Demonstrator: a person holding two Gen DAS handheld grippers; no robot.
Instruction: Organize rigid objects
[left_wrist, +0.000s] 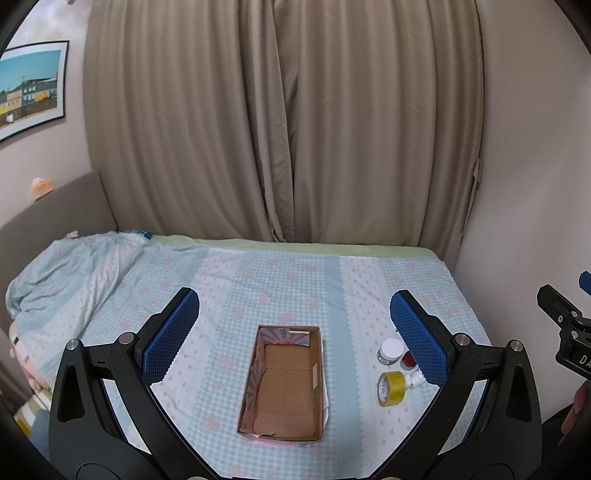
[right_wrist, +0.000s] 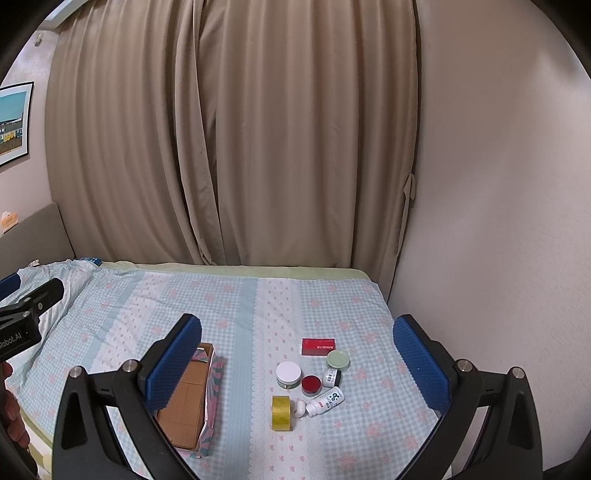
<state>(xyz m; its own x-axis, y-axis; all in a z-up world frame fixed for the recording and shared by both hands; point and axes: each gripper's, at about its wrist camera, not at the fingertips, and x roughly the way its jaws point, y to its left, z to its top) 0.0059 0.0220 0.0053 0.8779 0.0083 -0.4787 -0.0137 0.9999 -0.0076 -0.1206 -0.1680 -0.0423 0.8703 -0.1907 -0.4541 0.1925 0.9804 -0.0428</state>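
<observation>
Nothing has been sorted yet, judging by the empty cardboard box, which sits low in the centre of the left wrist view on the checked bedspread. Both tools hang above the bed with nothing between their pads: the left gripper is spread wide around the box, and the right gripper is equally wide, framing the loose items in the lower middle of its view.

That cluster lies well apart from the box, to its right in frame: a red card box farthest up, a green-lidded jar, a white-lidded jar, a red-lidded pot, a small white bottle lying on its side, and a roll of yellow tape standing on edge (likely to roll if nudged).

The step in hand looks like the first pick. The right gripper would need to descend over one item, probably the tape at the cluster's near edge, and close without knocking its neighbours, which touch or nearly touch.
</observation>
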